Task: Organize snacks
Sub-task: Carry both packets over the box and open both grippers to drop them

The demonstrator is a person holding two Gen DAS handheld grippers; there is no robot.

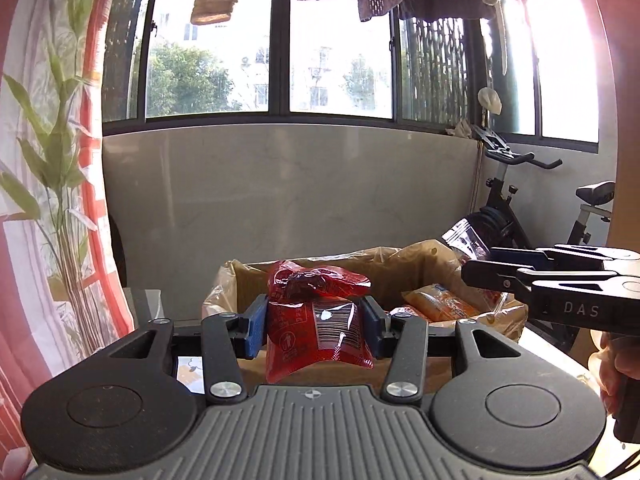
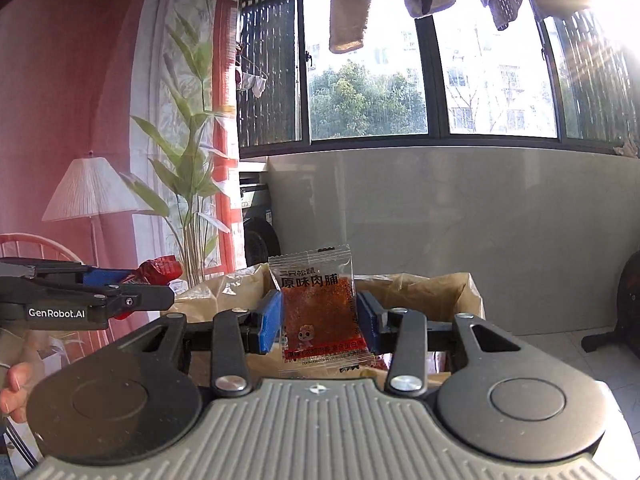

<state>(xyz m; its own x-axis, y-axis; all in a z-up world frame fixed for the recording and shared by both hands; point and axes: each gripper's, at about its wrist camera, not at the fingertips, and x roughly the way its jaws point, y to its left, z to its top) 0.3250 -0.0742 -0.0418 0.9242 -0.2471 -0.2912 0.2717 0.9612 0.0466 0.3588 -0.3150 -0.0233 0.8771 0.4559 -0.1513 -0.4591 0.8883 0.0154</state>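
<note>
My left gripper (image 1: 316, 326) is shut on a red snack packet (image 1: 318, 332) with a barcode, held above the near edge of a cardboard box lined with a plastic bag (image 1: 224, 284). My right gripper (image 2: 318, 318) is shut on a clear packet of orange-red dried meat with Chinese print (image 2: 318, 308), also held over the box (image 2: 452, 284). In the left wrist view the right gripper (image 1: 480, 268) comes in from the right with its packet (image 1: 466, 238). In the right wrist view the left gripper (image 2: 160, 292) comes in from the left with the red packet (image 2: 158, 270).
An orange snack packet (image 1: 440, 302) lies inside the box. An exercise bike (image 1: 520, 208) stands at the right by the balcony wall. A curtain and a tall plant (image 1: 60, 184) are at the left. Laundry hangs overhead.
</note>
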